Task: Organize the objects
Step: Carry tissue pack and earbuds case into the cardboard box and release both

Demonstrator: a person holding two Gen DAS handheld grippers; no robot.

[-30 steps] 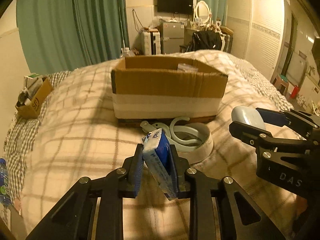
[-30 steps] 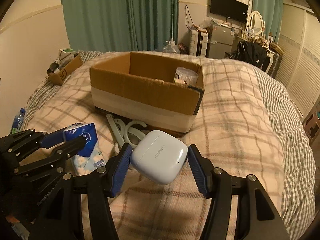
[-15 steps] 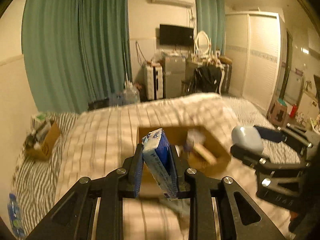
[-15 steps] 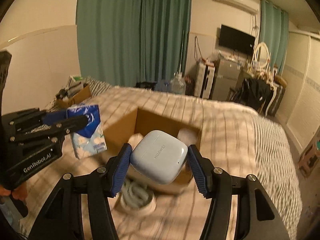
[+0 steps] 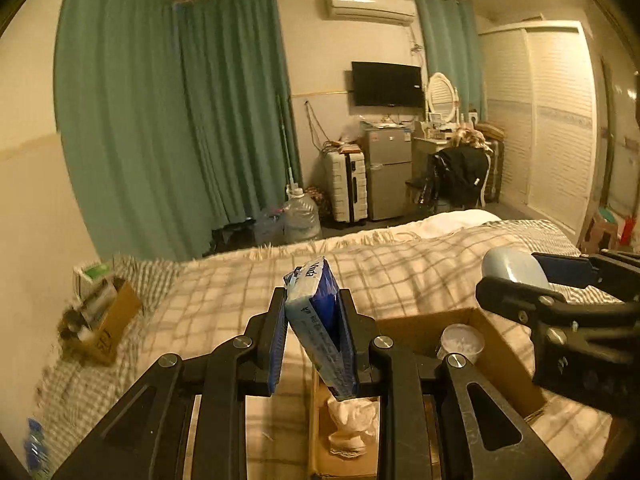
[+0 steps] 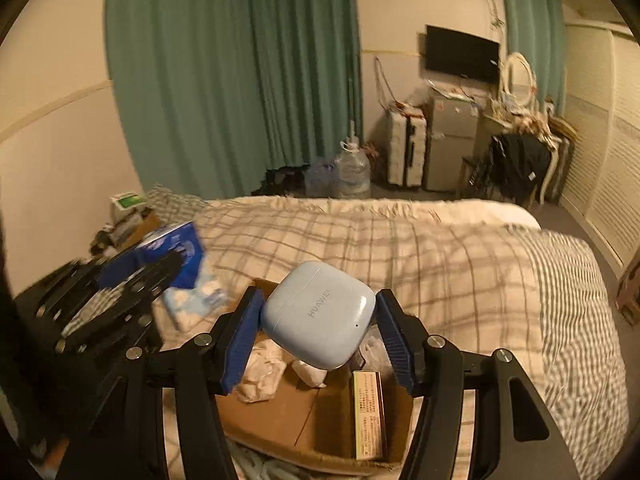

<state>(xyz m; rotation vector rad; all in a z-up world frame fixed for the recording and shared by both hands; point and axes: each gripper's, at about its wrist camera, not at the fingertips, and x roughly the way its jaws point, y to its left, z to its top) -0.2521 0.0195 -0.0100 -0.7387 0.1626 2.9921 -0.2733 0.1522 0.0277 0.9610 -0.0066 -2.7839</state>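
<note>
My left gripper [image 5: 314, 336] is shut on a blue tissue pack [image 5: 320, 320] and holds it in the air above the left part of an open cardboard box [image 5: 508, 364] on the bed. My right gripper [image 6: 318, 328] is shut on a pale blue earbud case [image 6: 320, 314] over the same box [image 6: 296, 412]. The earbud case also shows at the right of the left wrist view [image 5: 514, 270]. The tissue pack shows at the left of the right wrist view [image 6: 188, 276]. Inside the box lie crumpled white wrappers [image 6: 260, 372], a white cup [image 5: 462, 342] and a small brown carton [image 6: 368, 416].
The box sits on a bed with a checked blanket [image 6: 440, 256]. A small open carton of odds and ends [image 5: 104, 320] stands at the bed's left edge. A water jug [image 5: 302, 220], suitcase, fridge and chair stand beyond the foot of the bed.
Both grippers rose and moved forward with their objects: from low in front of the box to above its open top. The hanger and tape ring dropped out of view.
</note>
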